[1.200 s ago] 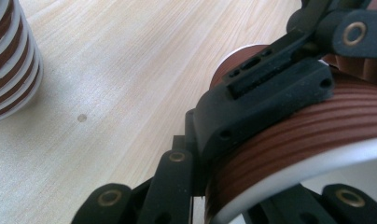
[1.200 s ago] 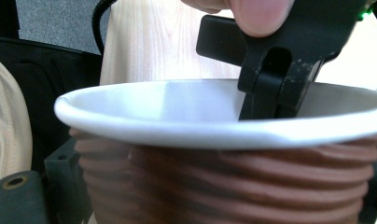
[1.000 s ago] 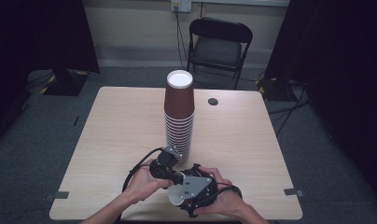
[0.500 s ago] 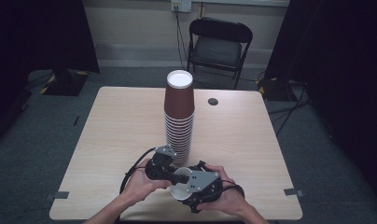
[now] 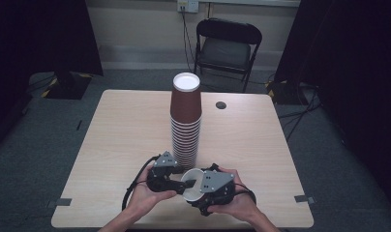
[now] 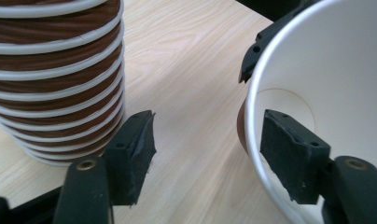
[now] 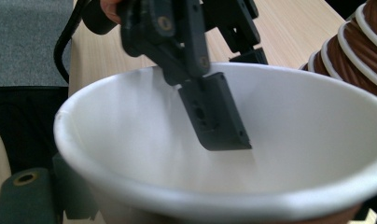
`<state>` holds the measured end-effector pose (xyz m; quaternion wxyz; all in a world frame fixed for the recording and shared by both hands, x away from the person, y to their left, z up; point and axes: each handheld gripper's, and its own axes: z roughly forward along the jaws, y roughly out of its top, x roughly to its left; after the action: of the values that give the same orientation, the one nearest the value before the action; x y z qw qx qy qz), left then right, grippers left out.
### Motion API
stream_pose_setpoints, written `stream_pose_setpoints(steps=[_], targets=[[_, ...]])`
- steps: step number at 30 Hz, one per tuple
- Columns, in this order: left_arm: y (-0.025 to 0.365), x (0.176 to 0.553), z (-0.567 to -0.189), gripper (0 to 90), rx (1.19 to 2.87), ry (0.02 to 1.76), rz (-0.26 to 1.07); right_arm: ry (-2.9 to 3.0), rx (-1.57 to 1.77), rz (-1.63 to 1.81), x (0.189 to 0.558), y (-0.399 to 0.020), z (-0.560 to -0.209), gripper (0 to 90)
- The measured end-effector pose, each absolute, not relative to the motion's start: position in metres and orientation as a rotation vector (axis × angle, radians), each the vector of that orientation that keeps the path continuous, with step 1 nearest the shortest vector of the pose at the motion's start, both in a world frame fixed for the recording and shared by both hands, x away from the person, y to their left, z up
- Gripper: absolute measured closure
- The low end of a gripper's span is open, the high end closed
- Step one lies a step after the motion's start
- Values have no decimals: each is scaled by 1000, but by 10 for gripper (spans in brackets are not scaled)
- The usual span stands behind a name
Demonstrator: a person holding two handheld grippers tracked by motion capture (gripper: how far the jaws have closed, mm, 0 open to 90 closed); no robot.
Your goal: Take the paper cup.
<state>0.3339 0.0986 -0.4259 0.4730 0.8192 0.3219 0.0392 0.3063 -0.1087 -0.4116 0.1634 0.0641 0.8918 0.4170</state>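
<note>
Reaching into a single paper cup (image 5: 191, 186), the left tongs (image 5: 184, 183) stand open: one jaw sits inside the cup's white interior, the other outside its rim, with a clear gap between them. The cup is brown outside and tipped on its side, mouth toward the left tongs. The right tongs (image 5: 199, 193) hold the cup from the far side; their jaws are hidden behind it, so I cannot tell how tightly they close. A hand (image 5: 147, 195) grips each tool. Just beyond both tongs stands a tall stack of brown cups (image 5: 186, 121) on the pale wooden worktop (image 5: 116, 130). Farther off, past the worktop, is a black folding chair (image 5: 226, 48).
</note>
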Motion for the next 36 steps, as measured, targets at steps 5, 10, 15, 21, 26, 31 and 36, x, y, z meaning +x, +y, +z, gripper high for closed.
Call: stream_pose_setpoints(steps=[5, 10, 15, 21, 26, 31, 36], targets=[[107, 333, -422, 305, 1957, 792, 99, 2524, 225, 1219, 307, -112, -413, 115], [113, 332, -420, 240, 1932, 803, 152, 2516, 283, 1248, 311, -117, -415, 116], [118, 330, -422, 241, 1904, 795, 163, 2522, 318, 1259, 314, -118, -418, 116], [125, 327, -422, 202, 1871, 784, 238, 2521, 369, 1257, 319, -121, -420, 116], [133, 326, -421, 179, 1861, 795, 273, 2509, 423, 1269, 323, -126, -420, 116], [149, 323, -422, 174, 1835, 823, 317, 2456, 534, 1309, 334, -137, -420, 117], [158, 325, -427, 168, 1850, 878, 341, 2414, 584, 1311, 339, -145, -418, 117]])
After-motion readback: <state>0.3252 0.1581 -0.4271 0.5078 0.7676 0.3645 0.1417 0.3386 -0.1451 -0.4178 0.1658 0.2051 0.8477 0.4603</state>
